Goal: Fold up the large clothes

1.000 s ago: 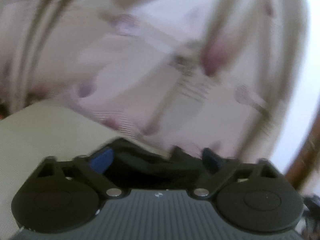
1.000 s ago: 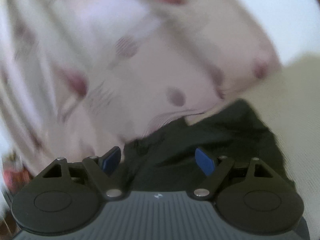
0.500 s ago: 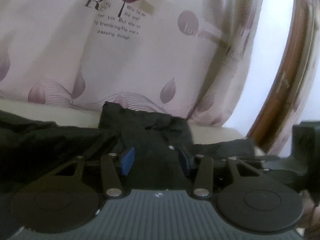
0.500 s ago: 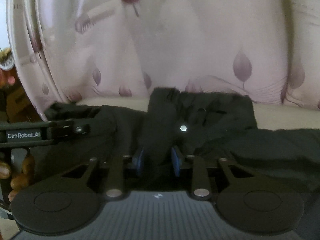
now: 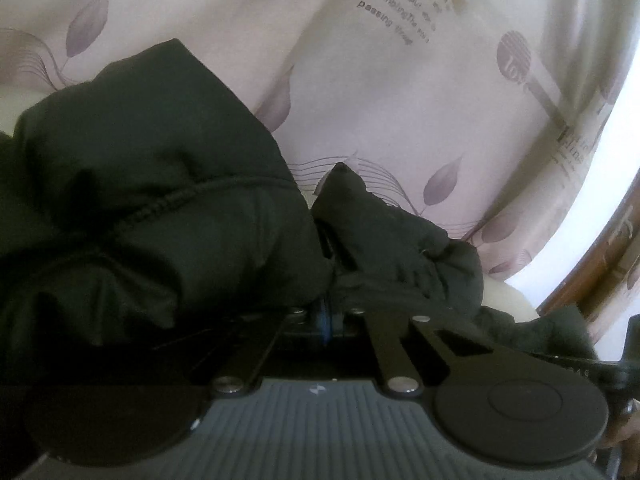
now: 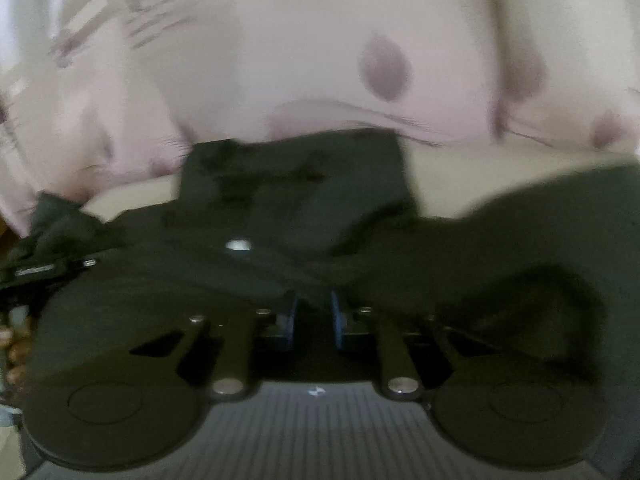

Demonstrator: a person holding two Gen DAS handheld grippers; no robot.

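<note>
A large black garment (image 5: 168, 184) fills the left and middle of the left wrist view, bunched up, with a drawcord seam across it. My left gripper (image 5: 326, 312) is shut on a fold of it; only a sliver of blue pad shows. In the right wrist view the same black garment (image 6: 296, 200) lies spread over a cream surface (image 6: 460, 176), with a silver snap (image 6: 238, 245) on it. My right gripper (image 6: 312, 312) is shut on a narrow fold of the cloth, its blue pads close together.
A pale pink curtain with purple leaves and printed text (image 5: 400, 80) hangs right behind the garment in both views. A brown wooden frame (image 5: 600, 256) stands at the right of the left wrist view. The other gripper's body (image 6: 40, 270) shows at the far left of the right wrist view.
Both grippers have closed on the black garment; half a second ago the left pads were apart. The left gripper has lifted its cloth, which now bulges close to the camera. The right view is blurred by motion.
</note>
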